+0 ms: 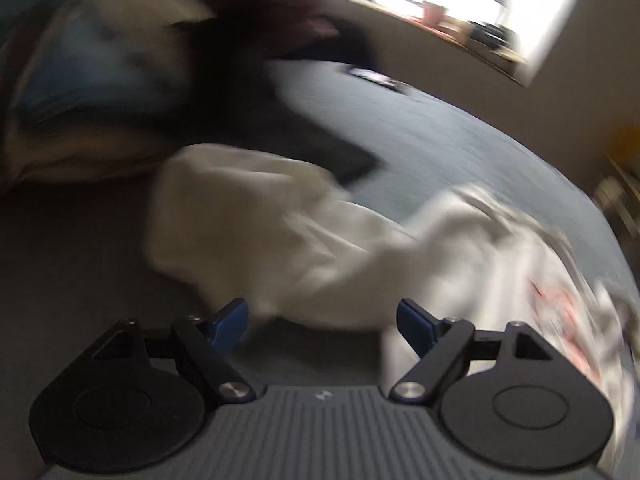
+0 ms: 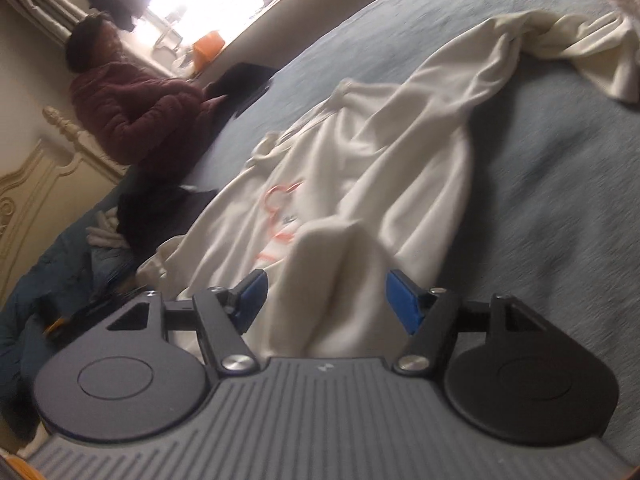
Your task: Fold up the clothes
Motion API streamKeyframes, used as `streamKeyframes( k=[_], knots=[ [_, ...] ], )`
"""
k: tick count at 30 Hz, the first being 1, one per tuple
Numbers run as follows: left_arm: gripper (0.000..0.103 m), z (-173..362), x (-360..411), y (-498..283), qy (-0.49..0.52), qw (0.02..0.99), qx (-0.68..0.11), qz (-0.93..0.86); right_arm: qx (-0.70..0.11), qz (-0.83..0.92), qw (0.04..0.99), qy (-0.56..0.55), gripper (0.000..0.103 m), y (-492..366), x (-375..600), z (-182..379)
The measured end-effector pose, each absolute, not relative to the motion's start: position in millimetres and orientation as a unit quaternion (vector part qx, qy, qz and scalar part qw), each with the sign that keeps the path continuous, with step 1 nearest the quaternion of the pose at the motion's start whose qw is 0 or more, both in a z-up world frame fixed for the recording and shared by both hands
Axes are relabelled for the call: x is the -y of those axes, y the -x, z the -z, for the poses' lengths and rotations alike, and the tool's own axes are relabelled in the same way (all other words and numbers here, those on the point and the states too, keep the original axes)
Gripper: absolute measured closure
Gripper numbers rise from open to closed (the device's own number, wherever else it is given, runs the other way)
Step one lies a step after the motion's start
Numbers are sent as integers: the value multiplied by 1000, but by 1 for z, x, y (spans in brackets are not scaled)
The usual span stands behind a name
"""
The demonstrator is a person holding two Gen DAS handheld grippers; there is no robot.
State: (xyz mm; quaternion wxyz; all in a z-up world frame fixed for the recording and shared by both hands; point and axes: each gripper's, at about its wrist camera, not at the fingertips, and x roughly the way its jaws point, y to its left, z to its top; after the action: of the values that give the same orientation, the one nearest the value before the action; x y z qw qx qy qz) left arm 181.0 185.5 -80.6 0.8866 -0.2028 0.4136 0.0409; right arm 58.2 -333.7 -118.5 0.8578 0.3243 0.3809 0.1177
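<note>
Both grippers' parted fingers [image 2: 404, 300] straddle cream sweatshirt [image 2: 360, 160] folds, untouching.

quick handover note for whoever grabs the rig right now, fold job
Left gripper: open, nothing between the jaws, hovering over the near edge of the white sweatshirt; that view is blurred.
Right gripper: open, a raised fold of the sweatshirt sits between the jaws, not pinched.
Sweatshirt: lies crumpled on the blue bed, red print facing up, one sleeve trailing off to the far side.
A person in a maroon jacket sits at the bed's far edge.
Done: no fold visible yet.
Left: spread it flat, fold sleeves in, fold the body.
</note>
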Motion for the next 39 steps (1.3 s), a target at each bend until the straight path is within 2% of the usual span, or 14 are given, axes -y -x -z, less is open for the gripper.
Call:
streamKeyframes(
  k=[2, 6, 7, 8, 9, 10, 11, 19, 22, 24, 26, 28, 32, 39],
  knots=[
    [21, 88, -212, -193, 251, 877, -397, -102, -376, -123, 858, -327, 37, -54, 324, 115],
    [22, 101, -229, -224, 257, 870, -385, -169, -378, -121, 854, -338, 37, -47, 314, 113],
    [36, 105, -228, -231, 251, 871, -384, -177, -379, -118, 852, -341, 37, -44, 313, 113],
    [60, 107, -224, -235, 238, 874, -380, -189, -381, -117, 851, -341, 37, -41, 312, 116],
    [67, 107, -217, -237, 222, 880, -373, -196, -384, -113, 851, -340, 37, -39, 312, 117],
    [82, 104, -209, -238, 205, 888, -362, -197, -387, -109, 852, -337, 37, -38, 311, 119],
    [87, 99, -200, -238, 187, 897, -348, -196, -390, -104, 853, -332, 37, -37, 311, 121],
    [90, 25, -177, -258, 91, 952, -181, -229, -392, -83, 863, -309, 37, -32, 312, 121],
    [87, 27, -177, -284, 49, 947, -187, -256, -397, -79, 858, -317, 37, -33, 313, 126],
    [78, 46, -172, -299, 4, 939, -219, -265, -402, -79, 854, -322, 37, -34, 312, 131],
    [61, 63, -169, -312, -33, 929, -252, -268, -407, -81, 851, -322, 37, -34, 309, 135],
    [53, 69, -172, -302, -28, 927, -272, -255, -408, -88, 856, -306, 37, -33, 307, 132],
    [22, 60, -175, -275, 1, 936, -267, -229, -397, -105, 872, -267, 37, -28, 303, 118],
    [14, 18, -184, -215, 6, 950, -228, -215, -372, -132, 884, -250, 37, -18, 300, 102]
  ],
)
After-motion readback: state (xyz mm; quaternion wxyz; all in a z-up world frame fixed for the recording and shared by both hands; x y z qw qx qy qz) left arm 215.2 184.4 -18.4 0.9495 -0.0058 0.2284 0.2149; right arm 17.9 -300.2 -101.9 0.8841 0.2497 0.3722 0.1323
